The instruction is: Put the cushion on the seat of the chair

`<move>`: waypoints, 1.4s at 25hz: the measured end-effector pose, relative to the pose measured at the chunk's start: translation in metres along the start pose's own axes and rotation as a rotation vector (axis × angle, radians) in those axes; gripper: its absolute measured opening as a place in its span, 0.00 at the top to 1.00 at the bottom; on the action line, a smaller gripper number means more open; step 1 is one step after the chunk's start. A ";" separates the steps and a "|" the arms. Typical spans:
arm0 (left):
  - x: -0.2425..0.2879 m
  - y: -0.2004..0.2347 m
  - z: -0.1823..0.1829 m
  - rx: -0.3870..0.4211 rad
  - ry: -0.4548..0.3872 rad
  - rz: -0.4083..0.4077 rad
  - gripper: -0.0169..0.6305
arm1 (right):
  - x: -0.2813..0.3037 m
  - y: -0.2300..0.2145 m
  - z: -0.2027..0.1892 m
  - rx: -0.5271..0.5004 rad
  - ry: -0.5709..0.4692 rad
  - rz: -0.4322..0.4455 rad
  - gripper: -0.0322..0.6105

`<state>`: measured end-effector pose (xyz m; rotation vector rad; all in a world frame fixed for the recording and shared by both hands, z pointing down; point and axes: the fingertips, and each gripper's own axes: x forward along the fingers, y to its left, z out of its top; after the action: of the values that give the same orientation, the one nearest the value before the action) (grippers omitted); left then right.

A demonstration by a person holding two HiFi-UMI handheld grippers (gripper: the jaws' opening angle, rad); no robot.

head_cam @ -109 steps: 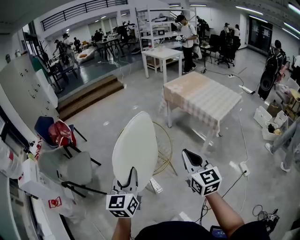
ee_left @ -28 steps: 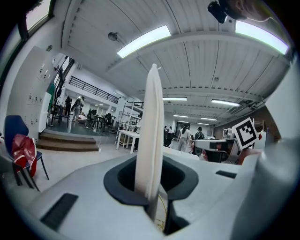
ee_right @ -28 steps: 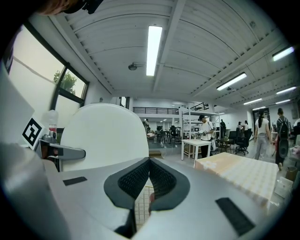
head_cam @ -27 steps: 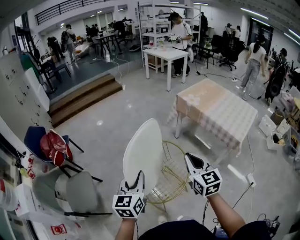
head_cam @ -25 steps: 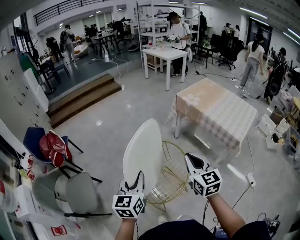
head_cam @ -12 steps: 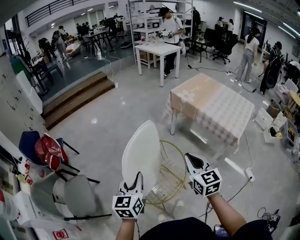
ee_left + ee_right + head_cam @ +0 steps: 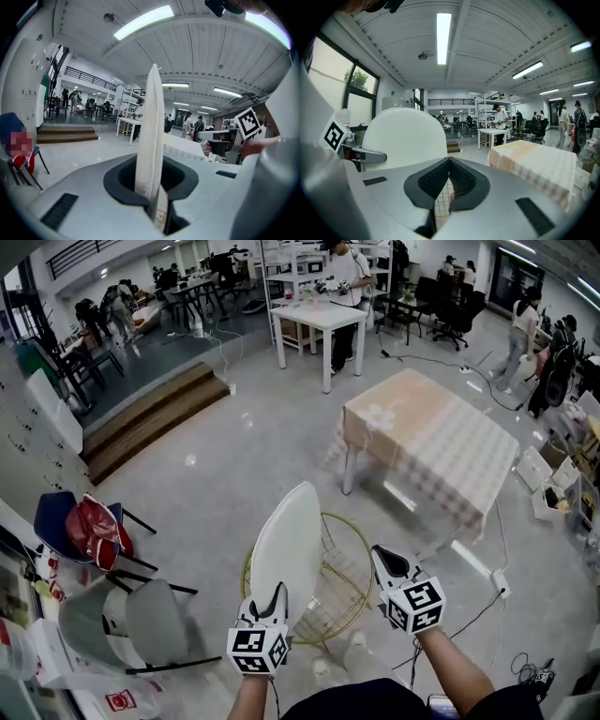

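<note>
A white round cushion (image 7: 291,549) stands upright on its edge, with my left gripper (image 7: 272,601) shut on its lower rim. In the left gripper view the cushion (image 7: 152,140) shows edge-on, pinched between the jaws of the left gripper (image 7: 152,199). Just below and behind it is the chair (image 7: 333,592), a round gold wire seat. My right gripper (image 7: 386,563) hovers over the chair's right side, shut and holding nothing. From the right gripper view the cushion (image 7: 405,138) fills the left, the right gripper (image 7: 449,161) has its tips together, and the wire seat (image 7: 439,199) shows beneath.
A table with a checked cloth (image 7: 431,442) stands beyond the chair on the right. At the left are a grey chair (image 7: 141,620) and a blue chair with a red bag (image 7: 84,526). A power strip and cable (image 7: 495,582) lie on the floor at right. People stand farther back.
Both grippers and the cushion have sunk toward the wire chair, whose ring now shows on both sides of the cushion. The grip on the cushion is unchanged.
</note>
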<state>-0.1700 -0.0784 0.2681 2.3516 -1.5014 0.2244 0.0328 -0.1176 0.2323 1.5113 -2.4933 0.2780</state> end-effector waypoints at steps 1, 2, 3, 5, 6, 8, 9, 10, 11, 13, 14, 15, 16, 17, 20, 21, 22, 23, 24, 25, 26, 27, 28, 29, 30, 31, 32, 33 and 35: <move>0.003 0.000 -0.003 0.005 0.008 0.000 0.88 | 0.003 -0.001 -0.005 0.005 0.008 0.001 0.92; 0.007 0.000 -0.005 0.007 0.012 -0.001 0.88 | 0.005 -0.002 -0.009 0.009 0.016 0.002 0.92; 0.010 0.000 -0.006 0.007 0.016 -0.003 0.88 | 0.008 -0.003 -0.012 0.012 0.023 0.004 0.92; 0.016 -0.001 -0.008 0.002 0.025 -0.009 0.88 | 0.011 -0.005 -0.017 0.019 0.033 0.006 0.92; 0.019 -0.002 -0.009 -0.002 0.030 -0.012 0.88 | 0.013 -0.007 -0.020 0.025 0.037 0.007 0.92; 0.026 -0.004 -0.012 -0.006 0.036 -0.018 0.88 | 0.015 -0.009 -0.025 0.038 0.043 0.009 0.92; 0.030 -0.005 -0.014 -0.004 0.039 -0.020 0.88 | 0.016 -0.011 -0.028 0.046 0.045 0.009 0.92; 0.034 -0.006 -0.016 0.002 0.043 -0.020 0.88 | 0.017 -0.013 -0.030 0.053 0.046 0.008 0.92; 0.038 -0.007 -0.018 0.009 0.048 -0.018 0.88 | 0.018 -0.015 -0.033 0.061 0.046 0.007 0.92; 0.045 -0.008 -0.021 0.019 0.056 -0.015 0.88 | 0.020 -0.018 -0.037 0.074 0.046 0.004 0.92; 0.047 -0.008 -0.022 0.020 0.059 -0.015 0.88 | 0.021 -0.019 -0.038 0.078 0.047 0.003 0.92; 0.050 -0.008 -0.023 0.021 0.061 -0.016 0.88 | 0.022 -0.020 -0.039 0.081 0.048 0.001 0.92; 0.053 -0.009 -0.025 0.021 0.064 -0.019 0.88 | 0.022 -0.022 -0.040 0.086 0.048 -0.002 0.92; 0.055 -0.010 -0.027 0.022 0.067 -0.022 0.88 | 0.021 -0.024 -0.042 0.092 0.049 -0.005 0.92; 0.062 -0.012 -0.035 0.029 0.076 -0.017 0.88 | 0.021 -0.030 -0.051 0.122 0.056 -0.009 0.92; 0.064 -0.012 -0.039 0.032 0.079 -0.011 0.88 | 0.021 -0.032 -0.055 0.132 0.059 -0.009 0.92; 0.067 -0.011 -0.042 0.034 0.083 -0.006 0.88 | 0.023 -0.033 -0.059 0.139 0.063 -0.009 0.92; 0.069 -0.009 -0.046 0.034 0.087 -0.001 0.88 | 0.025 -0.034 -0.063 0.144 0.068 -0.009 0.92; 0.071 -0.008 -0.050 0.030 0.094 0.003 0.88 | 0.026 -0.034 -0.068 0.146 0.074 -0.008 0.92; 0.072 -0.007 -0.056 0.026 0.102 0.004 0.88 | 0.027 -0.034 -0.072 0.149 0.080 -0.008 0.92; 0.072 -0.006 -0.061 0.022 0.110 0.004 0.88 | 0.028 -0.034 -0.077 0.151 0.087 -0.007 0.92; 0.073 -0.005 -0.065 0.020 0.117 0.004 0.88 | 0.029 -0.033 -0.082 0.153 0.094 -0.004 0.92; 0.073 -0.005 -0.069 0.020 0.122 0.002 0.88 | 0.030 -0.032 -0.086 0.152 0.101 0.000 0.92; 0.075 -0.005 -0.072 0.020 0.126 0.000 0.88 | 0.031 -0.031 -0.090 0.148 0.108 0.006 0.92; 0.076 -0.006 -0.077 0.020 0.130 -0.003 0.88 | 0.032 -0.031 -0.093 0.142 0.114 0.010 0.92; 0.078 -0.006 -0.081 0.019 0.135 -0.004 0.88 | 0.034 -0.031 -0.097 0.137 0.118 0.014 0.92; 0.080 -0.007 -0.087 0.015 0.140 -0.005 0.88 | 0.035 -0.031 -0.100 0.136 0.122 0.017 0.92; 0.081 -0.007 -0.092 0.009 0.144 -0.005 0.88 | 0.036 -0.030 -0.104 0.137 0.124 0.019 0.92; 0.085 -0.009 -0.101 -0.001 0.147 -0.006 0.88 | 0.038 -0.031 -0.111 0.140 0.126 0.021 0.92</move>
<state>-0.1208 -0.1101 0.3862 2.2845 -1.4243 0.3858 0.0521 -0.1344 0.3505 1.4693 -2.4365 0.5437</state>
